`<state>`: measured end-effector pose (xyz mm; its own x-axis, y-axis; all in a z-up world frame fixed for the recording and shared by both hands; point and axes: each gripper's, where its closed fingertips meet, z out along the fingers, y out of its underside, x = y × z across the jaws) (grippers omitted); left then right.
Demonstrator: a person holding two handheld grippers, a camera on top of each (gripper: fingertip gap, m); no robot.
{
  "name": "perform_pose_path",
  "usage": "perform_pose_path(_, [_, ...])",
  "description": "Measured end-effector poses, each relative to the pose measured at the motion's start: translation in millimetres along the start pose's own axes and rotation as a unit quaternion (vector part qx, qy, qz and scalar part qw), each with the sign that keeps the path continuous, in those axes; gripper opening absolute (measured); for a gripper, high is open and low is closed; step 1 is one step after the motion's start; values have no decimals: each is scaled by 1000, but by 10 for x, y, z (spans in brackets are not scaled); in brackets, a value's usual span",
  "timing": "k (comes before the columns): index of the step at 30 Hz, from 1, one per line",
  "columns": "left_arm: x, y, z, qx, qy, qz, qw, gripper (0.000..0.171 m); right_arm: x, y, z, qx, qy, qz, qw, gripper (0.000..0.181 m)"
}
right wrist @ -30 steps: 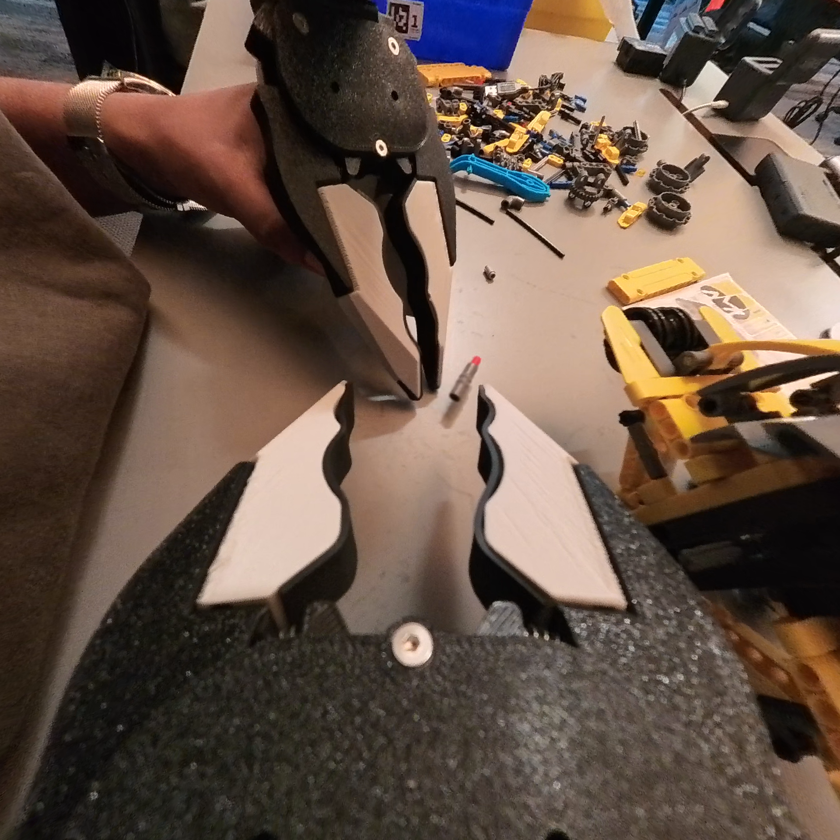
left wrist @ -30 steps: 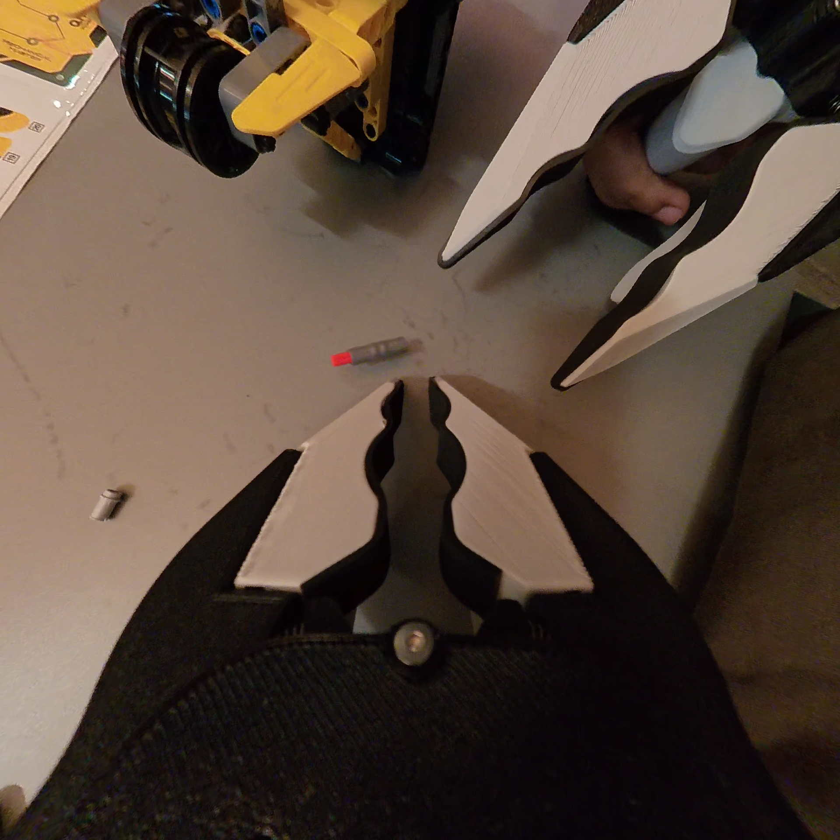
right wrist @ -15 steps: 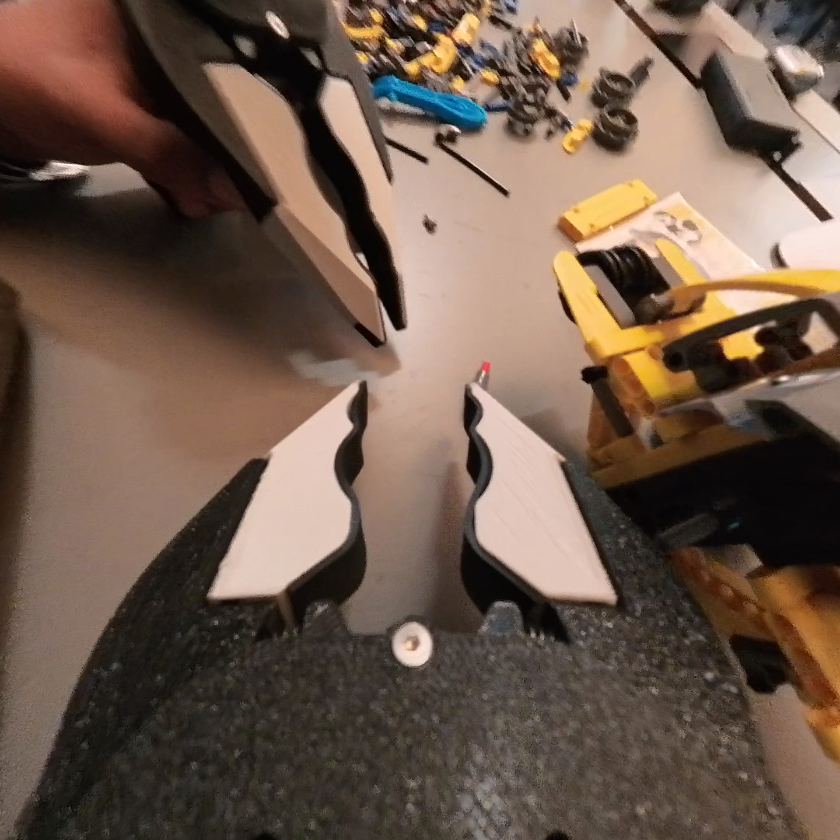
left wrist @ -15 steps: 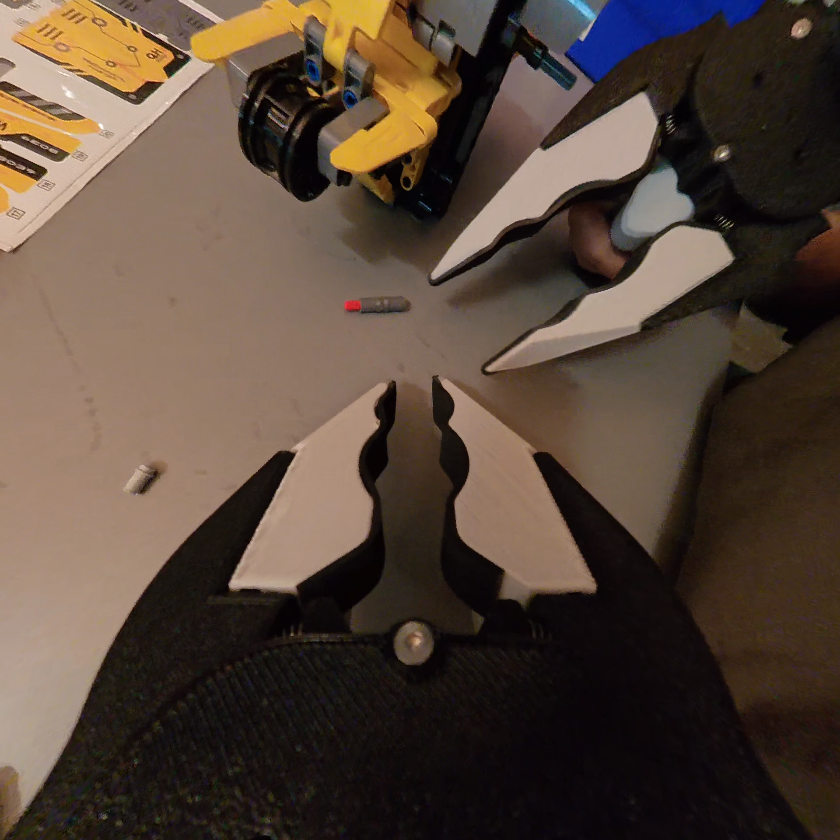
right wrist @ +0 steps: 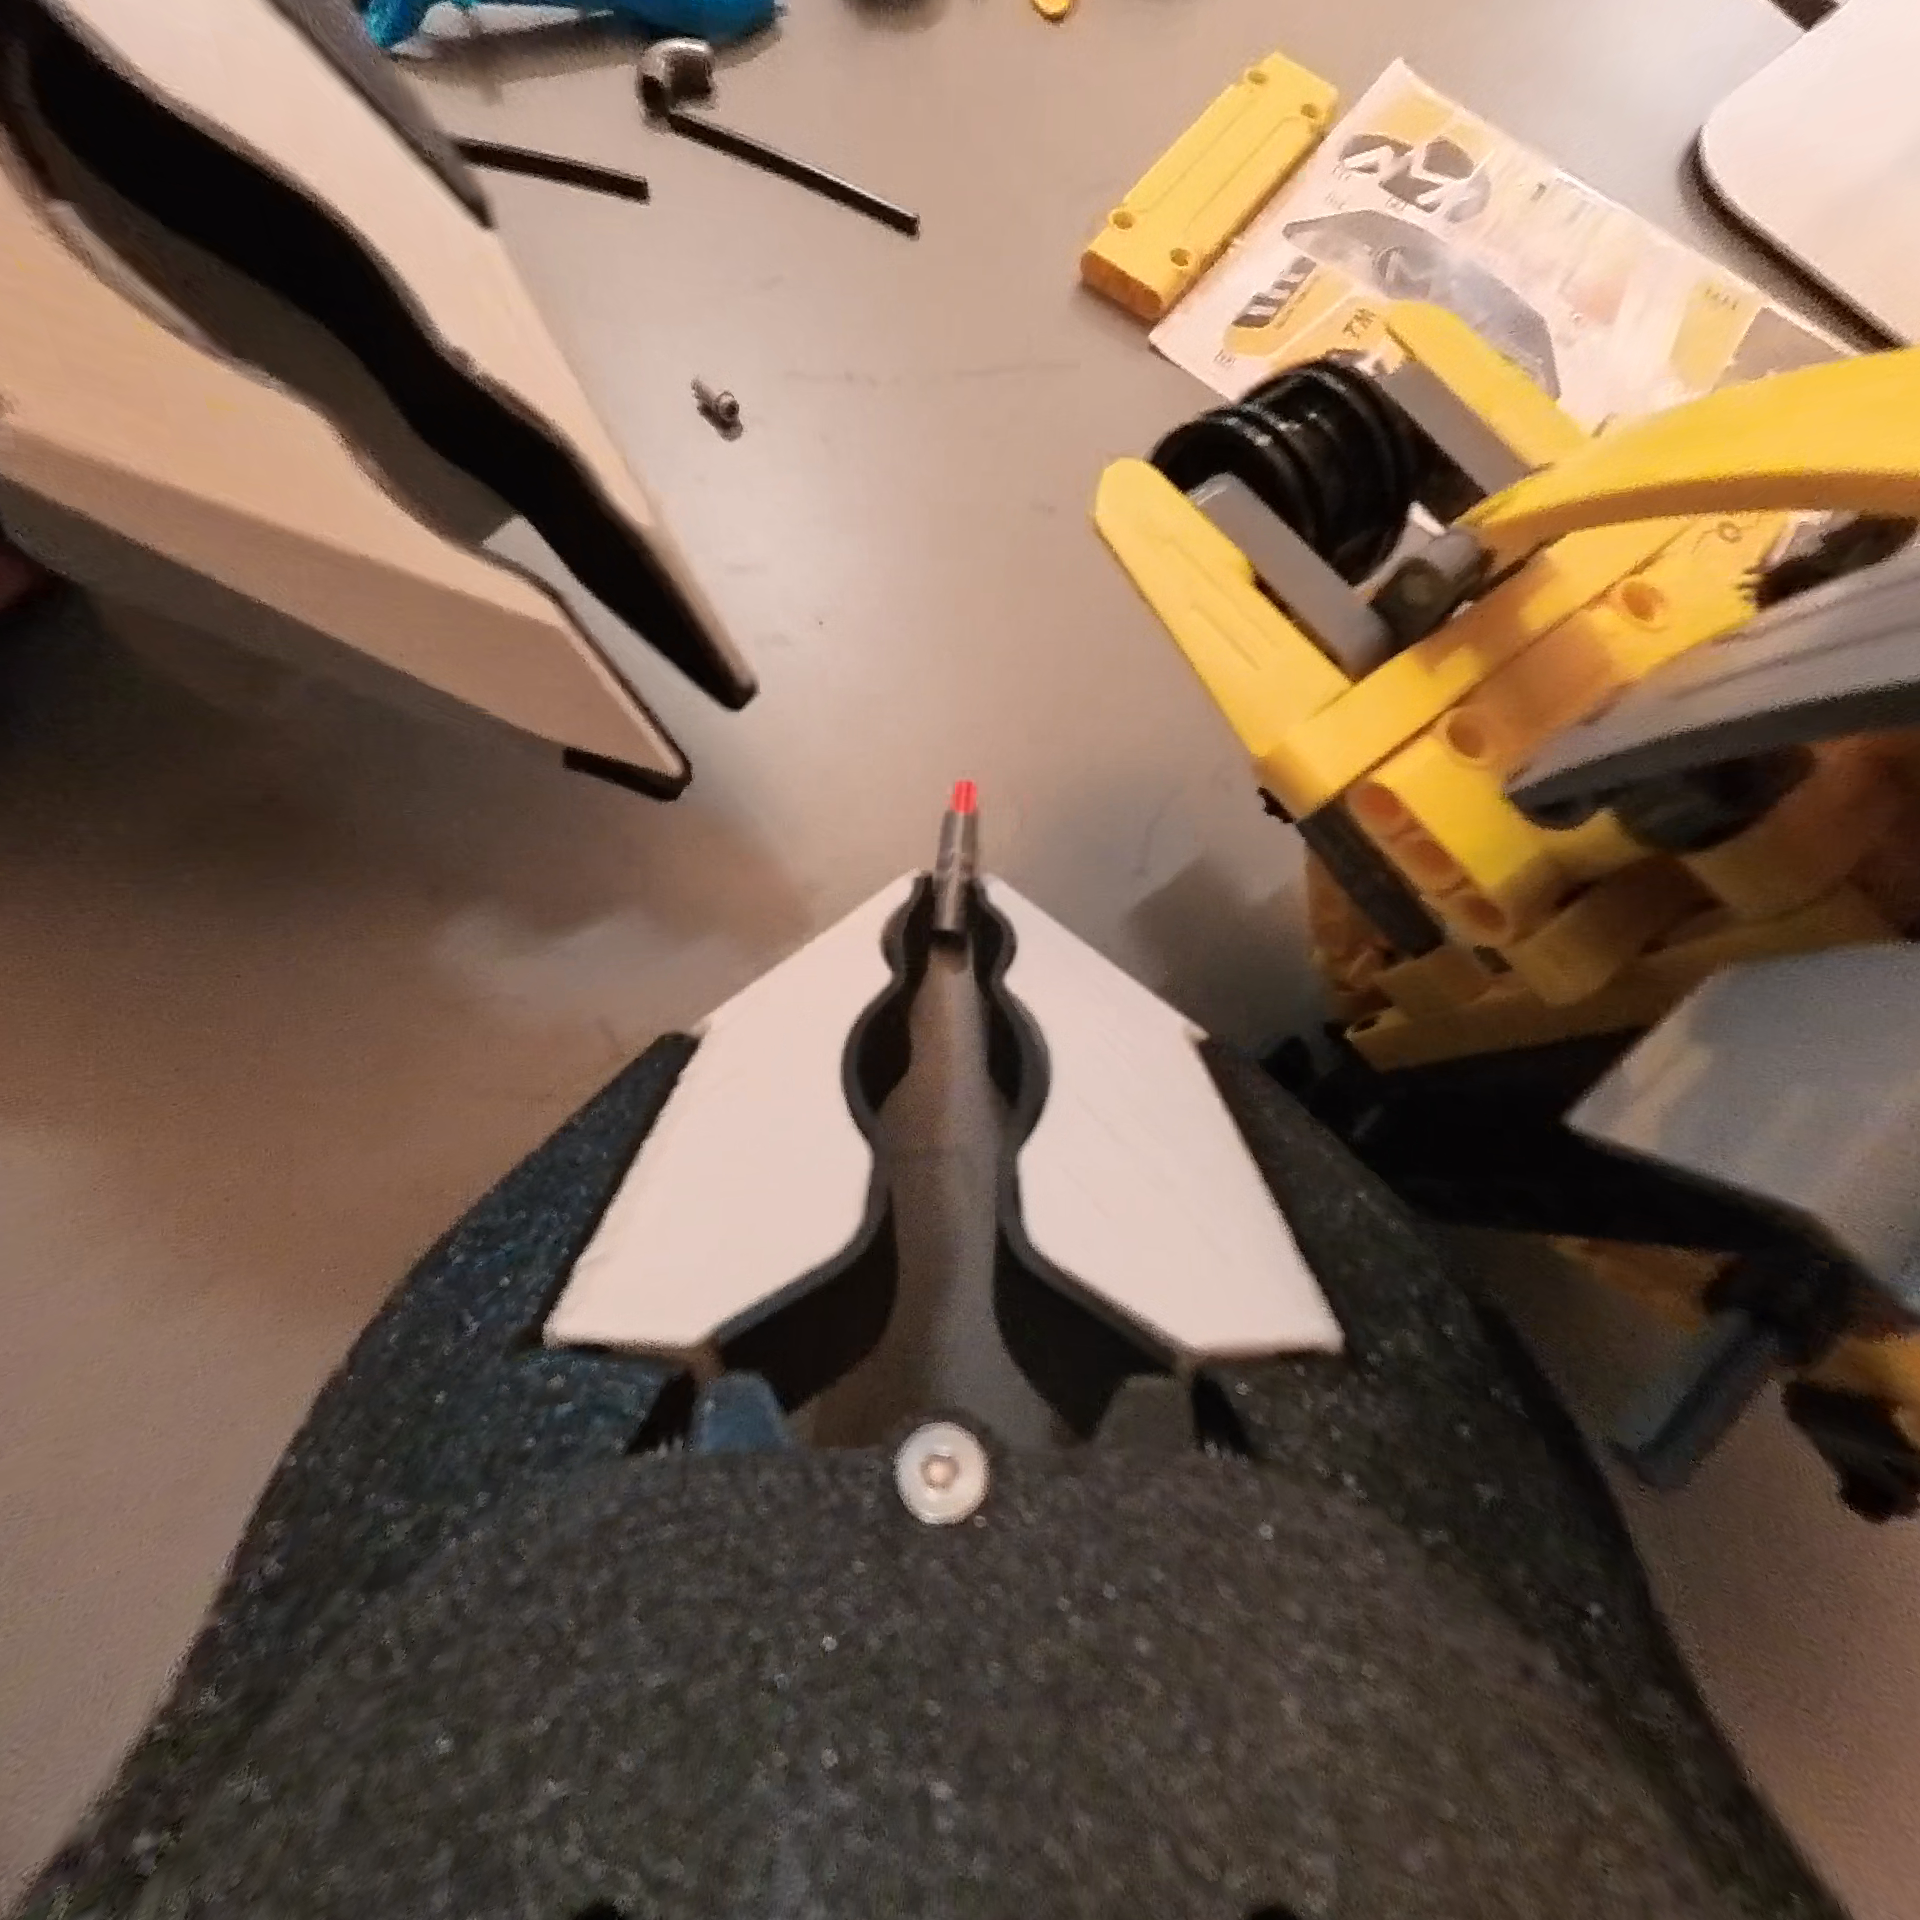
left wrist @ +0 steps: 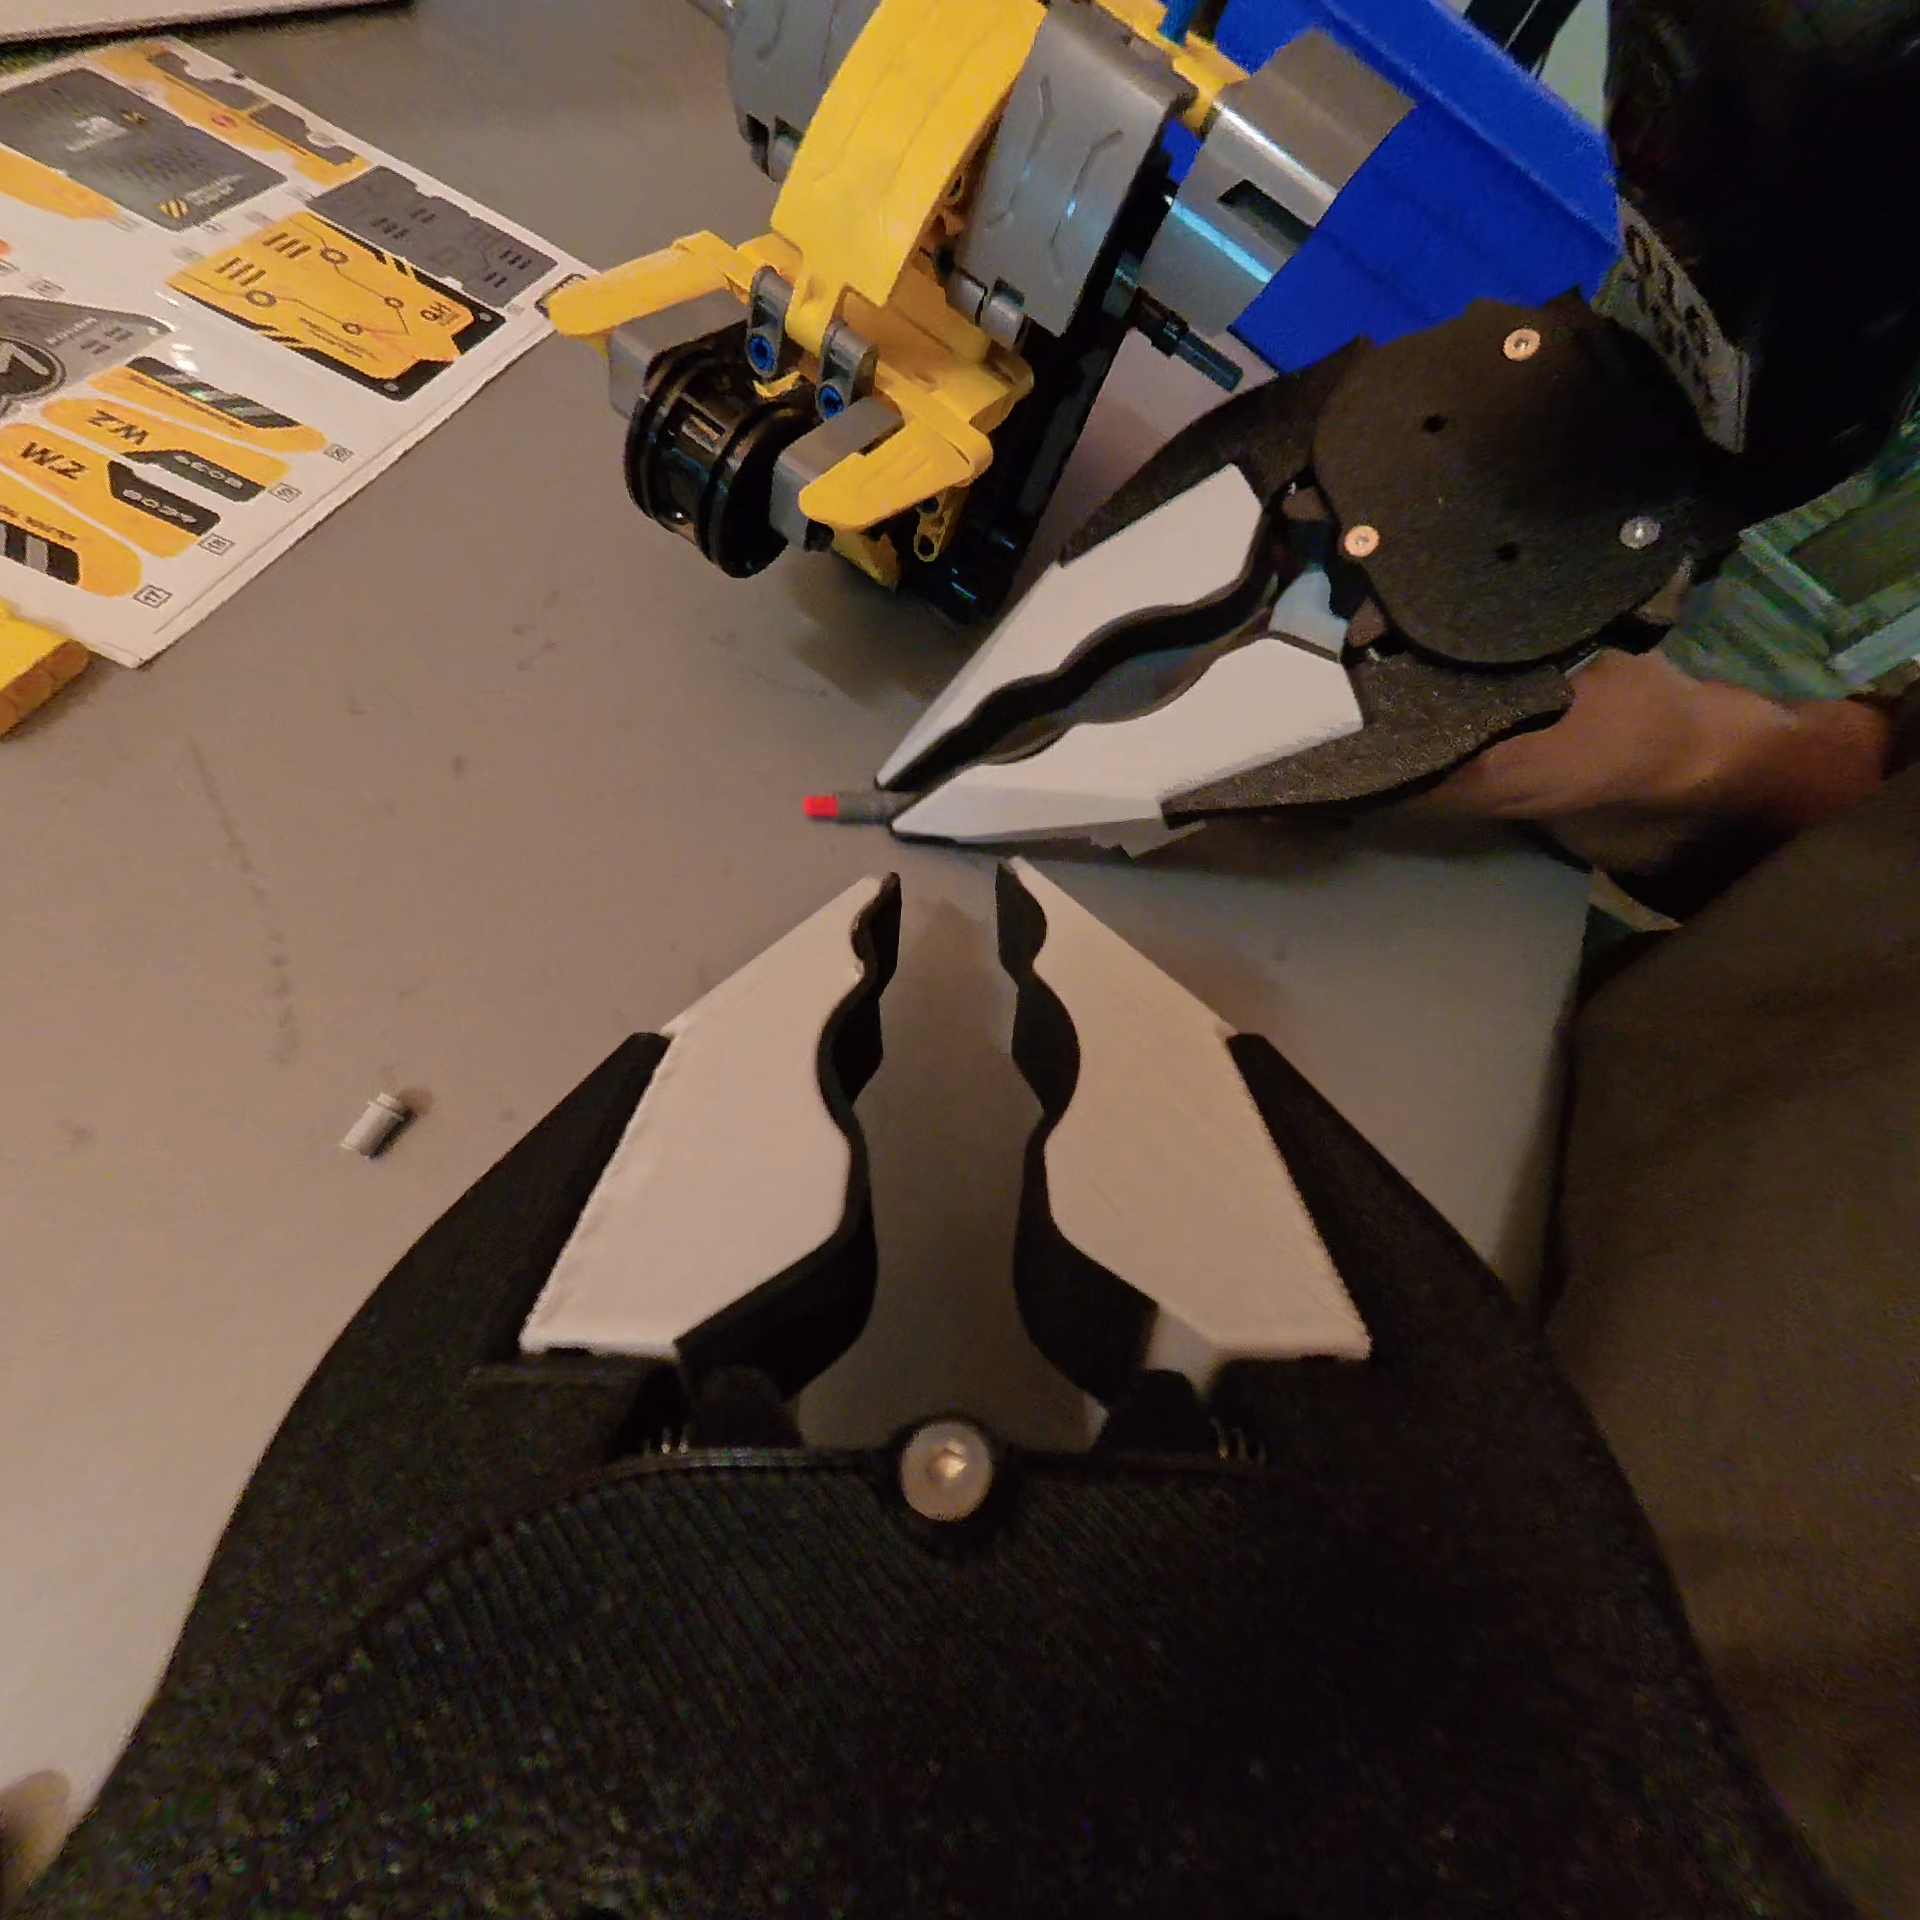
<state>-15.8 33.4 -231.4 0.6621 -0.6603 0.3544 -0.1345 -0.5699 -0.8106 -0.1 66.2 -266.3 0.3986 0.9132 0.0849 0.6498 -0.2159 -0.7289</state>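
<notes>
A small grey pin with a red tip (right wrist: 954, 852) lies on the grey table (right wrist: 312, 1039). My right gripper (right wrist: 951, 888) is shut on its grey end, with the red tip sticking out ahead. In the left wrist view the same pin (left wrist: 844, 806) shows pinched at the right gripper's tips (left wrist: 888, 800). My left gripper (left wrist: 945, 888) is slightly open and empty, just short of the pin. It also shows at the upper left of the right wrist view (right wrist: 707, 727).
A yellow, grey and black brick-built vehicle (left wrist: 883, 343) stands just beyond the pin, and to its right in the right wrist view (right wrist: 1507, 779). A sticker sheet (left wrist: 208, 343), a small grey peg (left wrist: 376, 1122), a yellow panel (right wrist: 1205, 229) and black rods (right wrist: 790, 166) lie around. My hands' fingertips stand some 5 cm from each other.
My right gripper moved in onto the red-tipped pin and closed on its grey end. My left gripper drew back a little, still slightly open.
</notes>
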Motion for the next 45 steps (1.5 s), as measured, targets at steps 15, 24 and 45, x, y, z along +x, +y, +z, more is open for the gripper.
perform_pose_path(15, [46, -311, -267, 142, 121, -152, 971, 10, -337, -595, -456, 232, -29, -85, 969, 6])
perform_pose_path(24, [165, -339, -260, 144, 152, -136, 968, 5, -366, -572, -422, 222, -20, -105, 969, 7])
perform_pose_path(45, [-38, -106, -236, 48, -31, 27, 998, 5, -436, -499, -318, 189, -10, -149, 970, 27])
